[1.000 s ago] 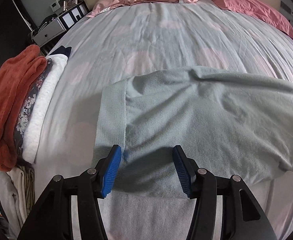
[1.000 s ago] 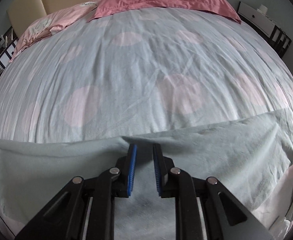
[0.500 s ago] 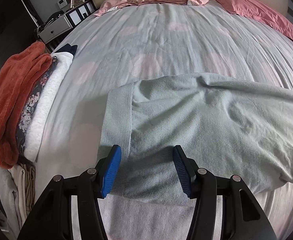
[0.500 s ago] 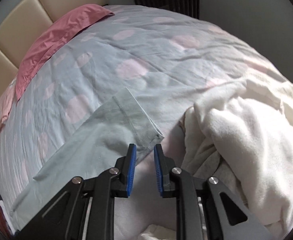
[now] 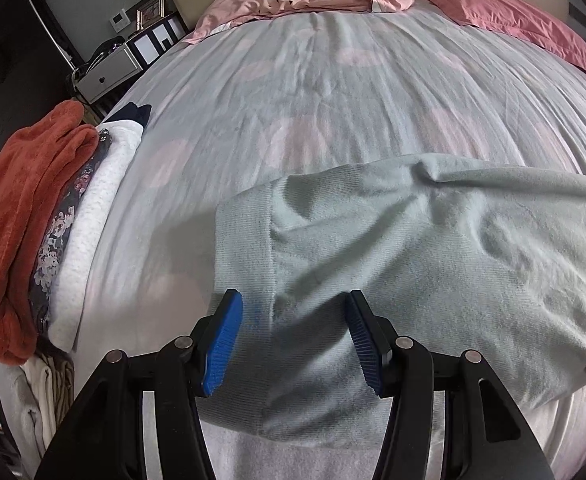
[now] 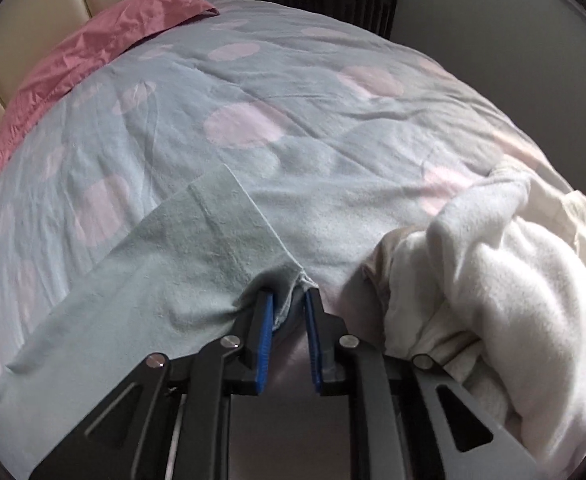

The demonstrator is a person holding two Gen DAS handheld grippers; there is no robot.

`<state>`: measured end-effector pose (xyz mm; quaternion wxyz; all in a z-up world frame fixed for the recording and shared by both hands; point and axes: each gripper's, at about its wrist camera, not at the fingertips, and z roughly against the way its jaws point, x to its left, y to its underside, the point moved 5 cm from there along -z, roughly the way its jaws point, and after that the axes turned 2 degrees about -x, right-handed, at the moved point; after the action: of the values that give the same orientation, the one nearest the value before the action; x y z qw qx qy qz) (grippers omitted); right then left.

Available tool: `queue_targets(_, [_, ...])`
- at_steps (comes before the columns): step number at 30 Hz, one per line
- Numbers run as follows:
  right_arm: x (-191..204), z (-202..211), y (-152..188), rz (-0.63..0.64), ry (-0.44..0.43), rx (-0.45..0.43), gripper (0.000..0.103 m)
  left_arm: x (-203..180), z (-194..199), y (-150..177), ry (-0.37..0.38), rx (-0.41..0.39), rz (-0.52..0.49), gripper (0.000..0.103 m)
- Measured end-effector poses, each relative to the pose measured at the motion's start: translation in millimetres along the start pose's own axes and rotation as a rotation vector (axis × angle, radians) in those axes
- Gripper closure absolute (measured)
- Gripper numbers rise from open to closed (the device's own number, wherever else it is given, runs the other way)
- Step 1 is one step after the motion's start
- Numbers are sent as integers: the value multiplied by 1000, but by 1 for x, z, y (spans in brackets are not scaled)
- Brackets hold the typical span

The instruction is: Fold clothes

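A pale green garment [image 5: 433, 264] is spread across the foot half of the bed [image 5: 333, 92], which is covered by a grey-blue duvet with pink dots. Its ribbed hem band is seen toward the left side of the bed, and its far end reaches toward the right side.

The left tool [image 5: 293, 328] is held over the hem end of the garment with its blue pads wide apart; the jaws have just been opening, and the cloth lies under the gap, not pressed by either pad.

The right tool [image 6: 289, 308] is set at the corner of the garment's other end [image 6: 197, 248]. Its pads stand narrow, and the jaws have just been closing. The cloth corner is bunched between them and lies against the left pad, while a gap is seen beside the right pad, so a firm grip is not shown.

A stack of folded clothes [image 5: 41, 216], with a rust-red piece on top, is placed along the left edge of the bed. A heap of white clothes [image 6: 505, 292] is lying near the right edge, just beside the right tool. Pink pillows [image 5: 505, 12] are laid at the head of the bed.
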<state>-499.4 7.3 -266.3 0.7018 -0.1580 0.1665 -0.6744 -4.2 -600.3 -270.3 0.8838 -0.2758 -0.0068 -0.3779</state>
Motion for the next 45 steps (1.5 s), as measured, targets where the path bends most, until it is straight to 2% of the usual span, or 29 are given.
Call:
queue_targets(2, [2,-1,-1,3,39,1,88,14,-5,1,9,13,44,35])
queue_targets(6, [19,6,3,109,113,-10,85,37,1,3,112,21,180,34])
queue_targets(9, [30,32,20,165,121,-50,85,43,15,3,116,-8,188,35])
queue_targets(11, [40,53,36,155,50,-79,85,44,20,4,113,-8,186,35])
queue_targets(13, [55,72,61,124,-68,-77,85,48,25,8,140,4,207,34])
queue_targets(16, [88,105,108,128,-223,-62,85,57,32,15,184,23,255,35])
queue_targets(19, [128,133,161,179,-329,-64,85,66,35,25,206,49,288,35])
queue_targets(21, [159,151,196,245,-389,-77,85,74,36,33,207,61,316,35])
queue_targets(24, [209,178,247,356,-541,-73,85,83,29,45,238,103,359,35])
queue_targets(29, [293,222,317,622,-694,-54,85,77,17,53,275,160,340,35])
queue_targets(31, [320,231,337,710,-707,-49,84,73,13,56,284,184,326,35])
queue_targets(34, [350,239,353,776,-717,-41,80,66,11,59,289,201,301,36])
queue_targets(38, [383,242,362,842,-710,-37,77,62,7,61,314,208,290,44])
queue_targets(39, [390,241,363,857,-705,-33,77,62,6,61,326,210,293,50])
queue_targets(41, [401,236,366,874,-689,-18,77,60,3,61,348,212,297,55])
queue_targets(44, [411,225,371,888,-659,2,78,56,3,60,335,199,269,60])
queue_targets(45, [411,224,372,886,-653,-3,84,55,4,60,333,196,264,62])
